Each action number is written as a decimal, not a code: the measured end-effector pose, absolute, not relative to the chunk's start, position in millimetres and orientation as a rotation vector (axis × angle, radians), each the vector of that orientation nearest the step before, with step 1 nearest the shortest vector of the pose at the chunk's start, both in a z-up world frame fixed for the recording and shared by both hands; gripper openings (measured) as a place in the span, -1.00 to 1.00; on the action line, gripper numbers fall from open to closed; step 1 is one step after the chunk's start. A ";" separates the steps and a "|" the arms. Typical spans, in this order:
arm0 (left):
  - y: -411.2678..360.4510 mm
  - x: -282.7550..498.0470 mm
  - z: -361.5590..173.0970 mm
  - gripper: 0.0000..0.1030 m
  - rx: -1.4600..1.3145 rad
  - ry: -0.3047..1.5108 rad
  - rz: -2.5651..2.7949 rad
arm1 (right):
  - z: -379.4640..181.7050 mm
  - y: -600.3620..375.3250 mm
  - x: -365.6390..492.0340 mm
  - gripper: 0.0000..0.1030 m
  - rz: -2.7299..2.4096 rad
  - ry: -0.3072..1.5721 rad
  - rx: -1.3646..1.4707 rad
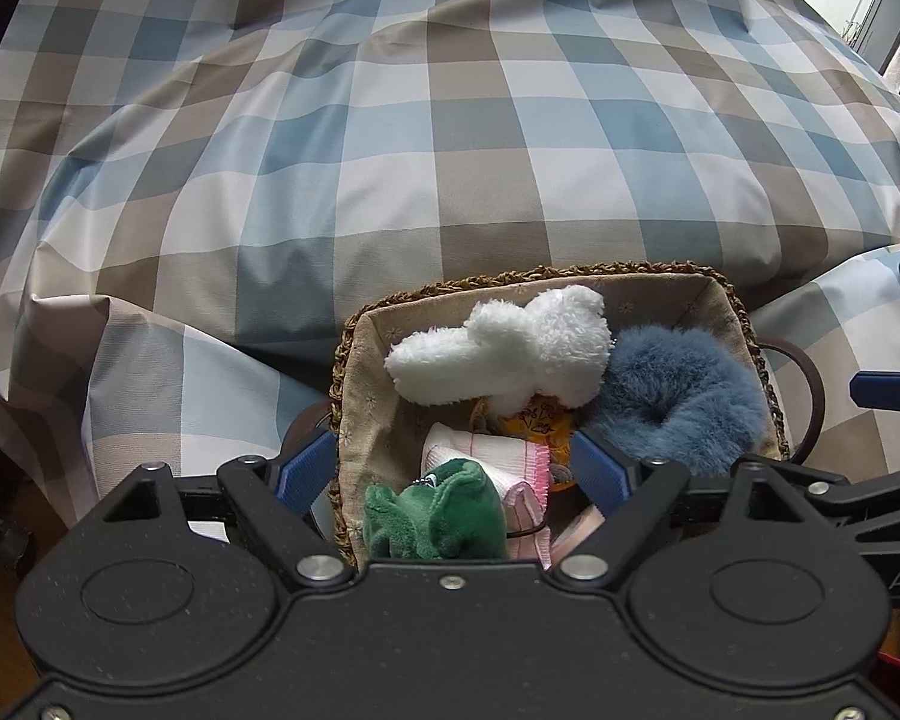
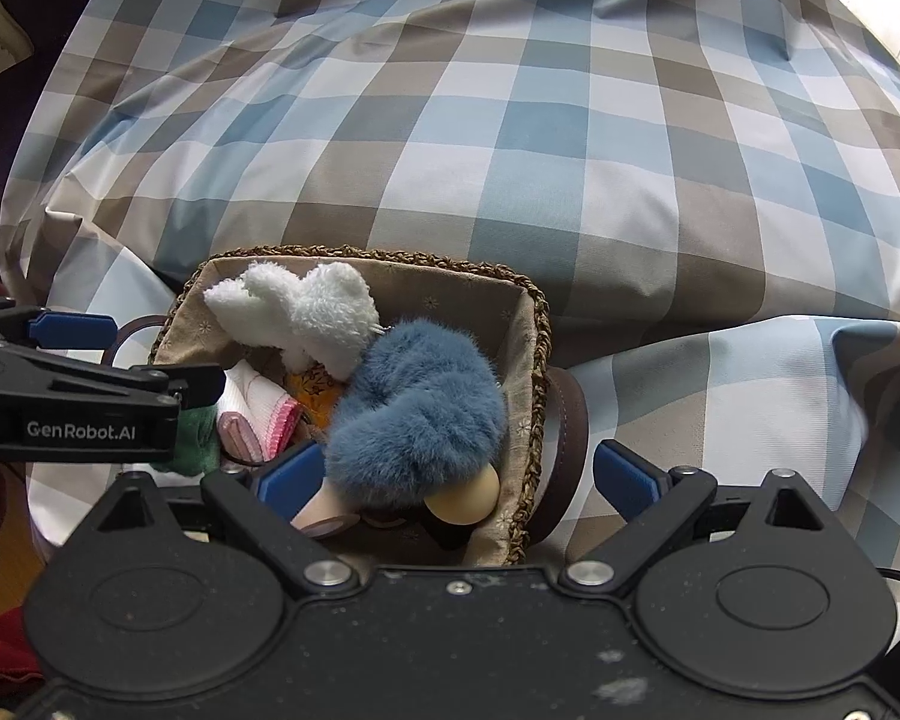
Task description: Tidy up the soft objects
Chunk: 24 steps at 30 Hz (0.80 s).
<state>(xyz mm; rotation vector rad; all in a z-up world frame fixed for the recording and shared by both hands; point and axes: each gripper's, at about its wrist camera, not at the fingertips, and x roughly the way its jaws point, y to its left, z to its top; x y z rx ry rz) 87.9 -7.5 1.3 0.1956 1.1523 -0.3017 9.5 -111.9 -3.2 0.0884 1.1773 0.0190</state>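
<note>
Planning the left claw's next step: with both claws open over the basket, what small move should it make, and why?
Probably lower the left claw and close on the green plush toy: it lies between the open fingers, at the woven basket's near edge.

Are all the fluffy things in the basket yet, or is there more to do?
Looks nearly done: the white fluffy toy, blue furry scrunchie, green plush and pink-edged cloth all lie inside the woven basket. Both the left gripper and right gripper are open and hold nothing. No loose soft things show on the checked bedding.
</note>
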 end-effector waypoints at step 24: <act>-1.9 96.3 -7.8 0.74 0.172 1.192 -0.167 | -11.7 -122.2 32.3 0.99 0.003 1.259 0.078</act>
